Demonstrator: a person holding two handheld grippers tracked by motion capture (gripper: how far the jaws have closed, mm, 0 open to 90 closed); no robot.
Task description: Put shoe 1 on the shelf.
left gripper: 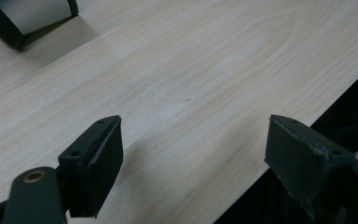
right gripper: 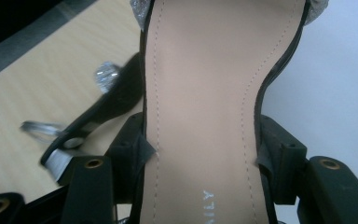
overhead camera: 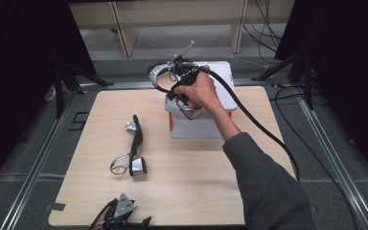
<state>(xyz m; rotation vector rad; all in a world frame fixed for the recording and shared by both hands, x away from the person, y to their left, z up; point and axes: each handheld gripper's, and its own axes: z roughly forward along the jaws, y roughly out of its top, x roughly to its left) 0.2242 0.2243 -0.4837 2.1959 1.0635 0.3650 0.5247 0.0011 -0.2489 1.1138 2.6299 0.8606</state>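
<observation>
Right hand-held gripper [right gripper: 200, 154] clamps a smooth, stitched tan-insoled sandal [right gripper: 205, 93]; left [left gripper: 193, 154] gapes.

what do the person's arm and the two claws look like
The right claw has two black, blocky jaws with round brass-coloured eyelets on the links, and a thick black cable trailing from it. The right arm wears a dark grey sleeve. The left claw has the same black jaws, the pads chipped at the edges, and carries a grey three-cornered plate on top.
</observation>
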